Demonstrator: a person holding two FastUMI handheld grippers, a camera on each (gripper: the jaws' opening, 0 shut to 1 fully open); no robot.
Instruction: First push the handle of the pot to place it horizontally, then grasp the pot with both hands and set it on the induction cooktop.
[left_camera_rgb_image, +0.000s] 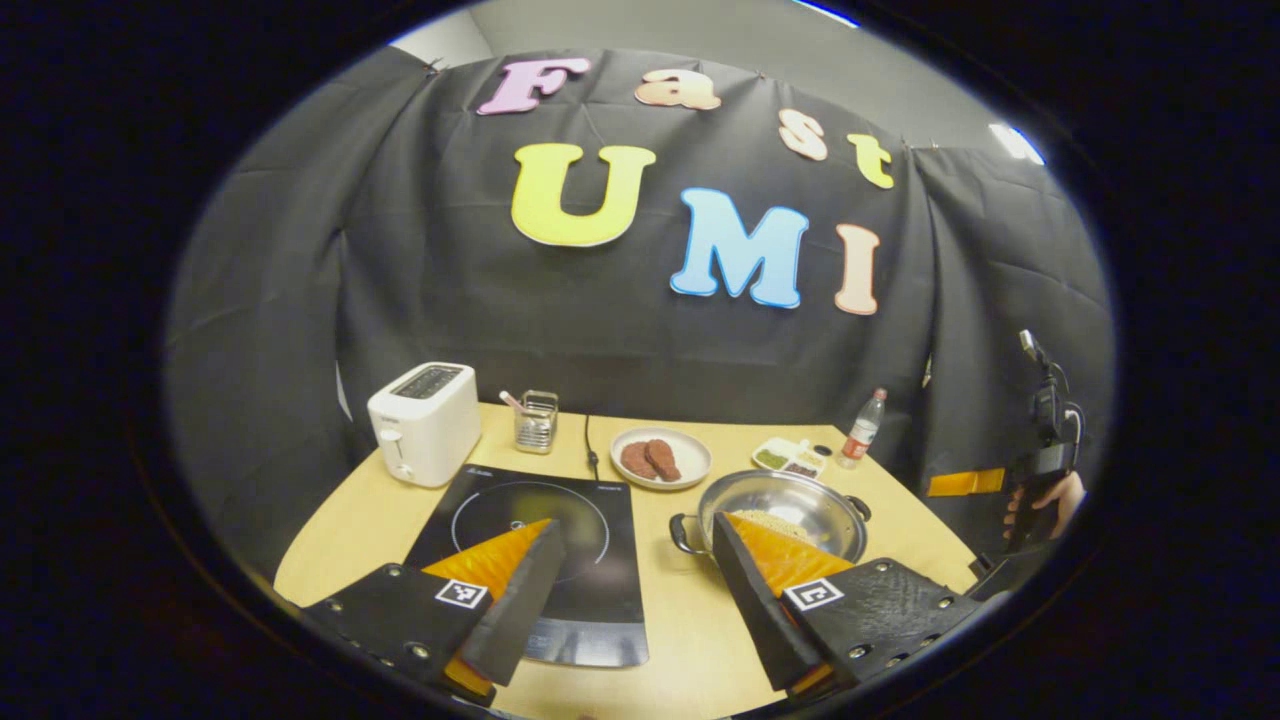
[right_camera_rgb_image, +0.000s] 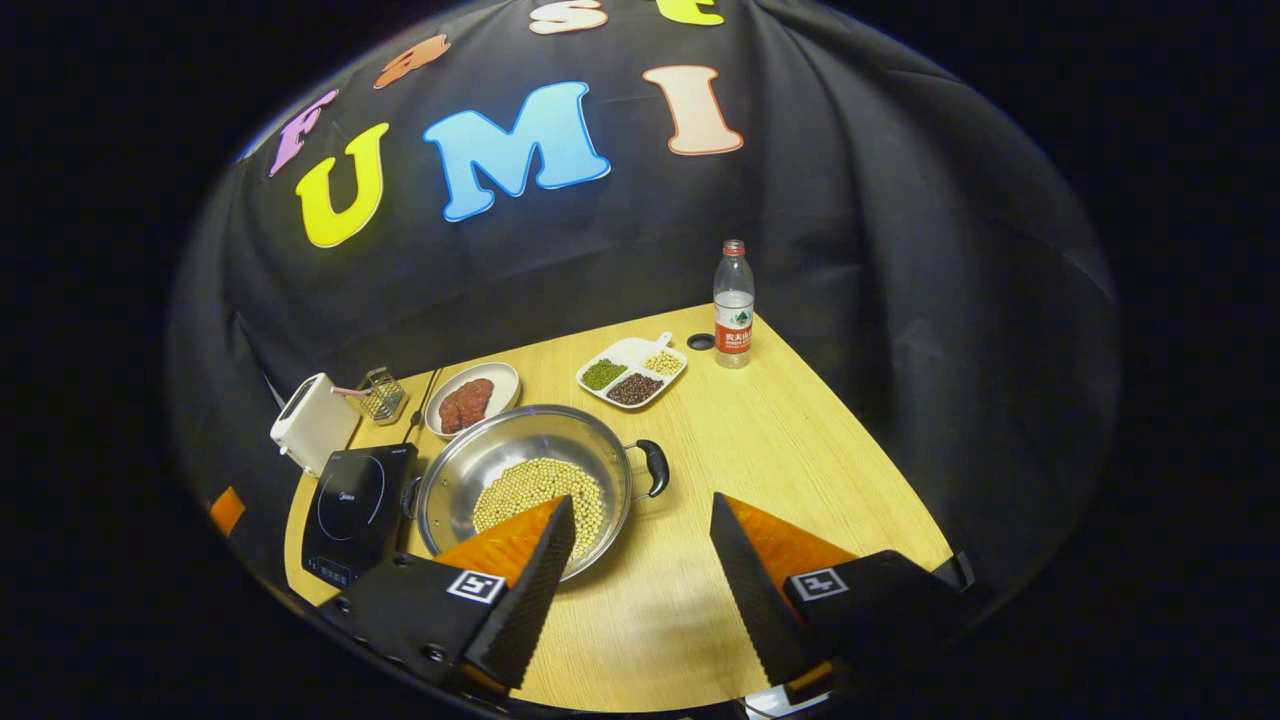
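Pot (right_camera_rgb_image: 525, 485) beside cooktop (right_camera_rgb_image: 355, 505); plate (right_camera_rgb_image: 472, 400), tray (right_camera_rgb_image: 632, 372), bottle (right_camera_rgb_image: 733, 305) behind.

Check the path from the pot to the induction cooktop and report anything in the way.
Nothing visible blocks it. The pot sits on the table right beside the induction cooktop, whose glass top is bare. The plate of meat and the toaster stand behind, off the path. Both hand-held grippers hover open, holding nothing.

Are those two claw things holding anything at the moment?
No, nothing is held. The left gripper and the right gripper both stand open above the table, and the pot sits untouched.
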